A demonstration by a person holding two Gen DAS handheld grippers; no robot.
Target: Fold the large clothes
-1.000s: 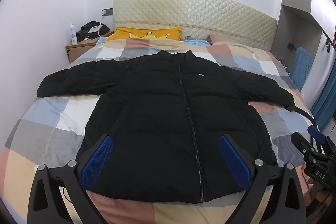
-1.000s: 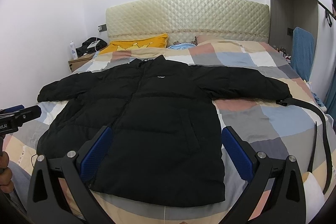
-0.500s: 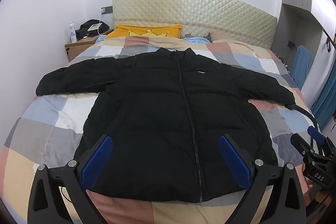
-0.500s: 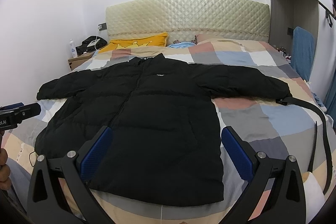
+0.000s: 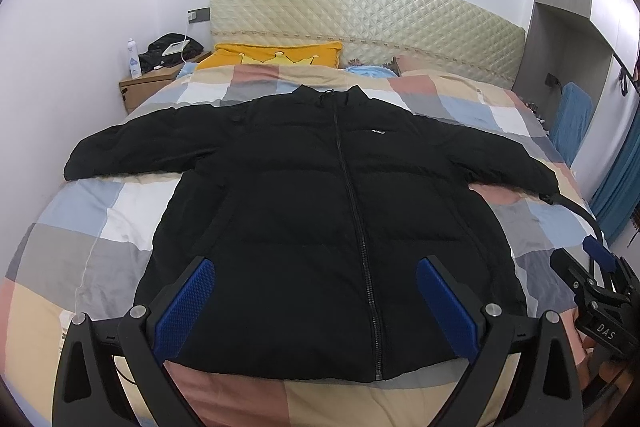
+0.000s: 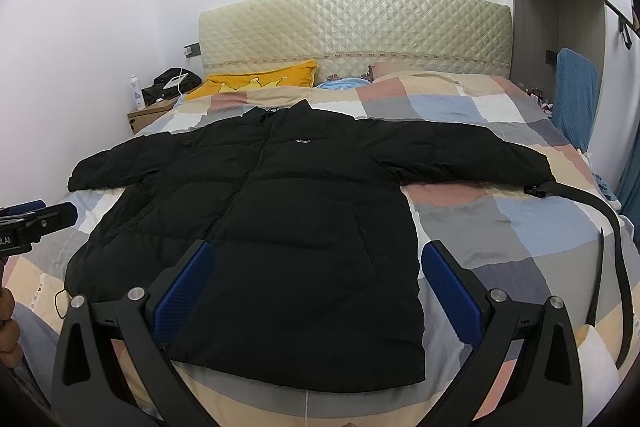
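A black puffer jacket (image 5: 312, 211) lies flat and zipped on the checked bedspread (image 5: 84, 247), front up, collar toward the headboard, both sleeves spread out to the sides. It also shows in the right wrist view (image 6: 280, 227). My left gripper (image 5: 316, 303) is open and empty, held above the jacket's hem near the foot of the bed. My right gripper (image 6: 316, 291) is open and empty, above the hem toward the jacket's right side. Each gripper shows at the edge of the other's view.
A black belt (image 6: 616, 227) lies on the bed by the right sleeve cuff. A yellow pillow (image 5: 276, 53) sits at the quilted headboard (image 5: 360, 11). A wooden nightstand (image 5: 148, 87) with a bottle and dark items stands at the left. A blue towel (image 6: 576, 87) hangs at the right.
Both views have shifted slightly; the jacket sits a little lower and nearer in frame. The jacket itself has not moved, and both grippers stay open.
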